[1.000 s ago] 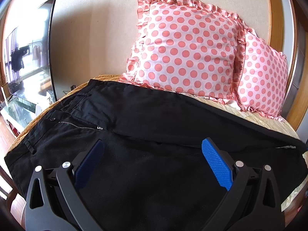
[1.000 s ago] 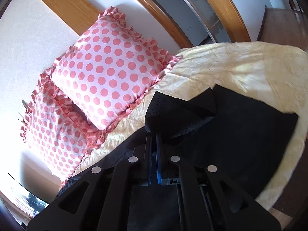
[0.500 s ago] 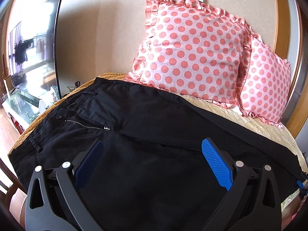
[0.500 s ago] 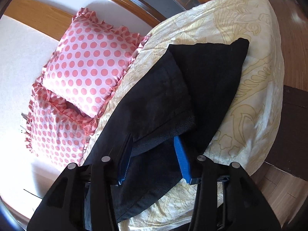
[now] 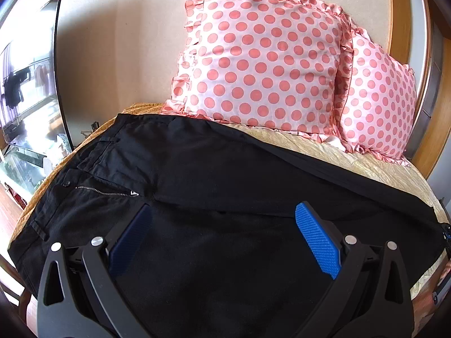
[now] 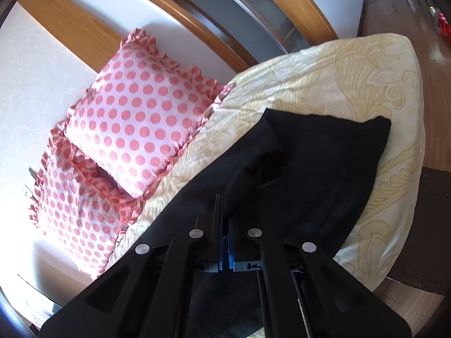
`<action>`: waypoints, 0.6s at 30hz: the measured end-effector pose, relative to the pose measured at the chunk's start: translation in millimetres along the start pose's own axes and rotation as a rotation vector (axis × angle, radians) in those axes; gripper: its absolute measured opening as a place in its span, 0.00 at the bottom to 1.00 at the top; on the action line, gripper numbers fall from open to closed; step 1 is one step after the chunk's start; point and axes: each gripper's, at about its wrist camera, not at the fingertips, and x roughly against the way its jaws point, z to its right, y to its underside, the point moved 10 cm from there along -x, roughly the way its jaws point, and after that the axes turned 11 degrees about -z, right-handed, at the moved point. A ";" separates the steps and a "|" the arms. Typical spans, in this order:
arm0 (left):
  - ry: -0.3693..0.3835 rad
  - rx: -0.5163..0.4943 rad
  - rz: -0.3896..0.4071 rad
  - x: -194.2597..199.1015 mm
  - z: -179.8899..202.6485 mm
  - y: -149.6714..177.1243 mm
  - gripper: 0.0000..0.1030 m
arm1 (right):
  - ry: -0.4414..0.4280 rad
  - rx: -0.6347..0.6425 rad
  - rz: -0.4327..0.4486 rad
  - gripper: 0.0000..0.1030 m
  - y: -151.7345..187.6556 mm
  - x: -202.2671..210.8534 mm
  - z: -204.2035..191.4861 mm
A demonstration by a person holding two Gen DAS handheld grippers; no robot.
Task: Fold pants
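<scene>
The black pants (image 5: 214, 186) lie spread across the bed (image 5: 366, 166), waistband toward the bed's left edge and the legs running to the right edge, with the open zipper (image 5: 104, 193) and the button (image 5: 66, 184) facing up. The left hand-held gripper (image 5: 222, 242) hovers over the middle of the pants with its jaws wide apart and nothing between the blue pads (image 5: 315, 242); against the earlier left wrist pictures its view is nearly the same, only a little closer to the cloth. The right hand-held gripper (image 6: 225, 225) is at the leg end of the pants (image 6: 324, 169), near the bed's right edge, and its jaws are pressed together on a raised fold of black cloth that bunches up just ahead of the fingertips. Half a second ago those jaws stood apart with a flap of the leg lying between them, so they have just been closing, and now they pinch that cloth. A second ago they were also clamped on the cloth, with the fold lifted higher. The leg end now lies flatter on the cream bedspread (image 6: 352, 84), its far corner reaching toward the foot-side edge. Two pink polka-dot pillows (image 5: 262, 56) lean against the wall at the back edge of the bed, well apart from both grippers.
</scene>
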 end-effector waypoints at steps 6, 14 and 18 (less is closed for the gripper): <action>-0.023 0.037 -0.056 -27.8 -28.9 -59.9 0.98 | 0.027 -0.076 0.016 0.02 -0.3 8.7 21.4; 0.056 0.350 -0.219 -123.1 -97.5 -152.8 0.85 | 0.029 -0.082 -0.013 0.02 2.5 -2.0 30.2; 0.028 0.422 -0.271 -162.0 -120.7 -168.8 0.85 | 0.041 -0.079 -0.024 0.02 2.2 -7.7 32.0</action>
